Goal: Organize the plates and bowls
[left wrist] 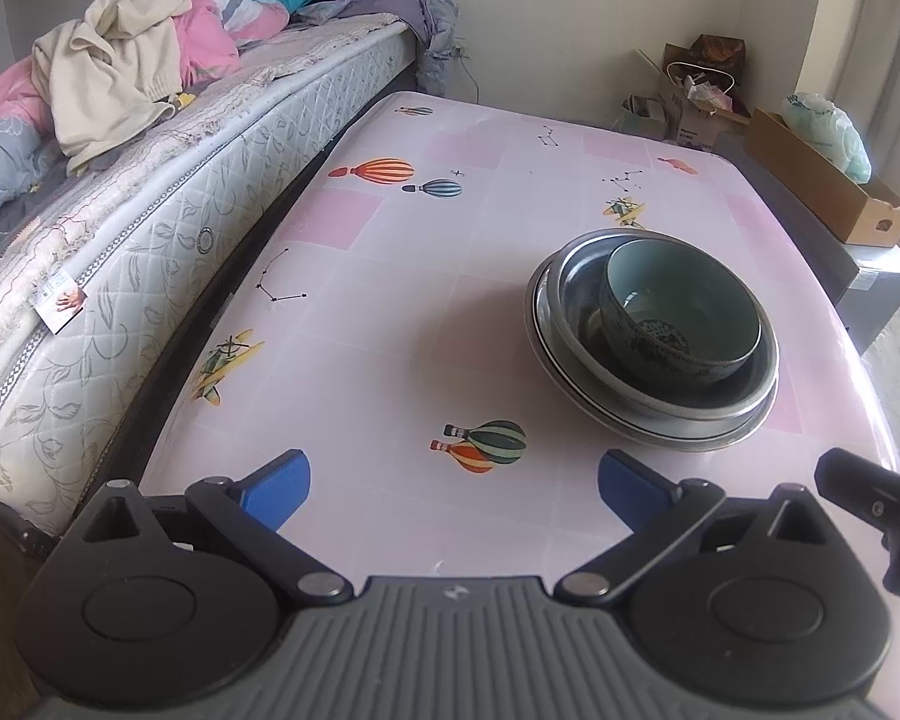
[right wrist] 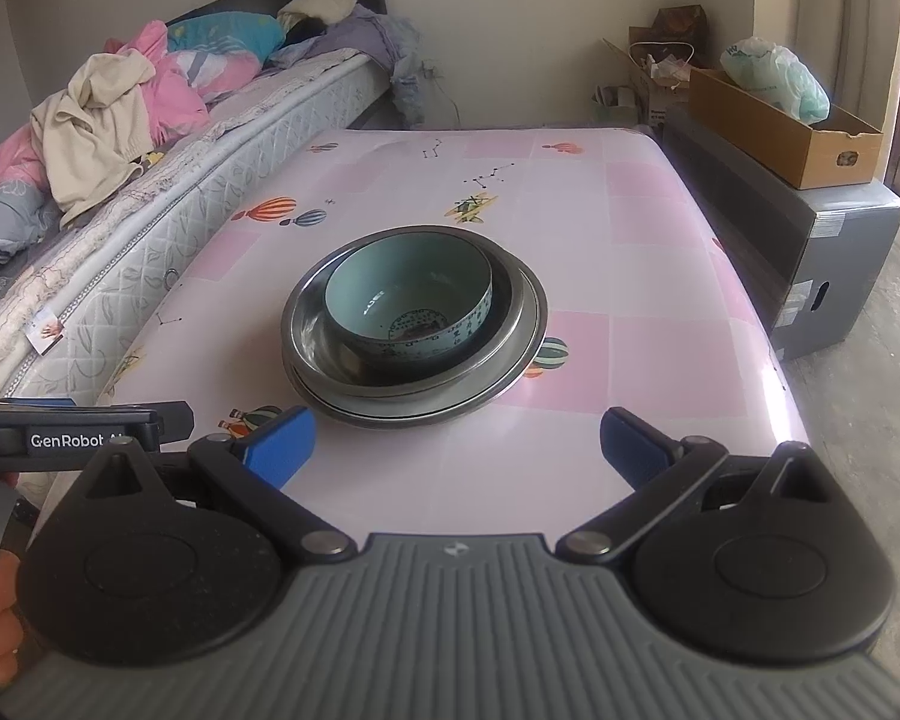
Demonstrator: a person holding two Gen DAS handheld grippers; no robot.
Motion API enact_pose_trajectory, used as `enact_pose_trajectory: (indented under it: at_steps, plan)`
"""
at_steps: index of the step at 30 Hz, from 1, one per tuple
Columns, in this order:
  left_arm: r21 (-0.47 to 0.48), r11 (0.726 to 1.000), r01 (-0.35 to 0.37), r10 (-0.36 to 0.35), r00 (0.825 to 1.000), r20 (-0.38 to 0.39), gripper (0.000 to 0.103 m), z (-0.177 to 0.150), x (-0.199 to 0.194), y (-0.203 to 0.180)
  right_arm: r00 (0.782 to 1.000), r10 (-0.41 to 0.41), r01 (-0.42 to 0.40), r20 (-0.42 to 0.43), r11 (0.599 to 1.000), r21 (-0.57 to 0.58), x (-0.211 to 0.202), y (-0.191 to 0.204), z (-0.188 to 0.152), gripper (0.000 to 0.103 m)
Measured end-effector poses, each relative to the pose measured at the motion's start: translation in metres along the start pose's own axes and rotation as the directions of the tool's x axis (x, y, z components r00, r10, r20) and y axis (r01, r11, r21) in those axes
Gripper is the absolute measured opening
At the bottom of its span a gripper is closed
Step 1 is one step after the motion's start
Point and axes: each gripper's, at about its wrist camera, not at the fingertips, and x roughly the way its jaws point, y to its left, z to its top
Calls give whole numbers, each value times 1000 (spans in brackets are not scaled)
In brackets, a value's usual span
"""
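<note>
A pale green ceramic bowl [left wrist: 684, 312] sits inside a steel bowl [left wrist: 576, 294], which rests on a steel plate [left wrist: 660, 429], all stacked on the pink table [left wrist: 390, 312]. In the right wrist view the green bowl [right wrist: 408, 294], steel bowl [right wrist: 309, 330] and plate [right wrist: 525, 324] stand straight ahead. My left gripper [left wrist: 453, 486] is open and empty, over the table's near edge, left of the stack. My right gripper [right wrist: 456, 447] is open and empty, just short of the stack. The left gripper's body shows at the left of the right wrist view [right wrist: 78, 432].
A bed [left wrist: 150, 228] with piled clothes runs along the table's left side. A dark box [right wrist: 810, 252] with a cardboard tray [right wrist: 780, 126] and plastic bag stands right of the table. Boxes and bags sit in the far corner [left wrist: 696, 90].
</note>
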Motion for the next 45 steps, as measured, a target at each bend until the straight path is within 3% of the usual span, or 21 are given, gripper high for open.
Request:
enact_pose_trajectory:
  at_steps: [45]
  plan:
    - [3, 1000, 17, -17, 1000, -24, 103, -2, 6, -2, 999, -13, 13, -41, 1000, 3, 9, -3, -1, 102]
